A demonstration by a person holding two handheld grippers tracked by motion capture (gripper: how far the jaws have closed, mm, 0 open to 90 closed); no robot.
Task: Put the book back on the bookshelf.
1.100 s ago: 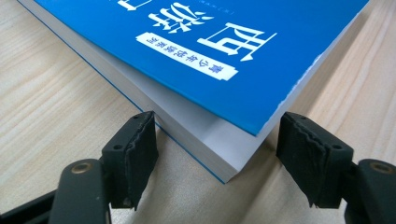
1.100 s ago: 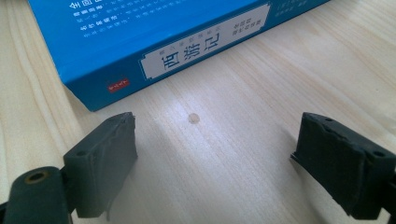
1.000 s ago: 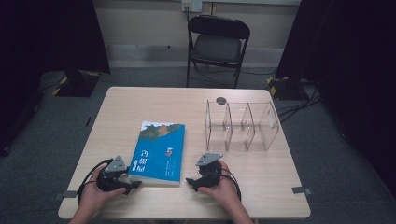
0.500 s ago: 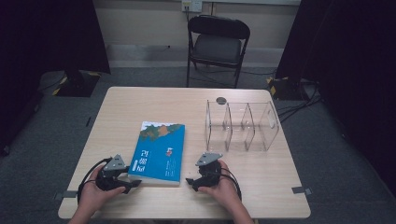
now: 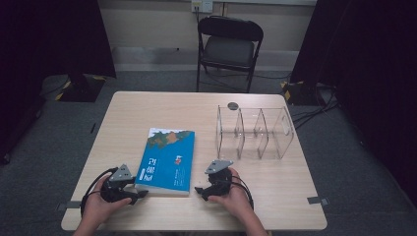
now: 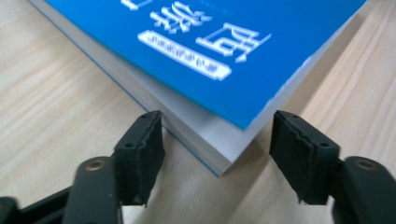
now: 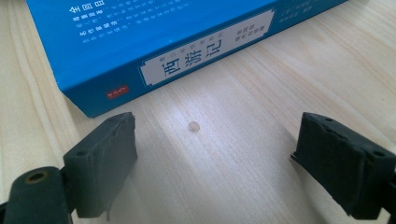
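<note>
my left gripper has just been closing, its jaws around the book's corner, not yet pressing; my right gripper gapes beside the book.

The high view hangs above the near edge of the table, facing twelve o'clock and down. Each gripper view sits low and very close — the left gripper view at the blue book's corner, the right gripper view at its spine. All three share that book.
</note>
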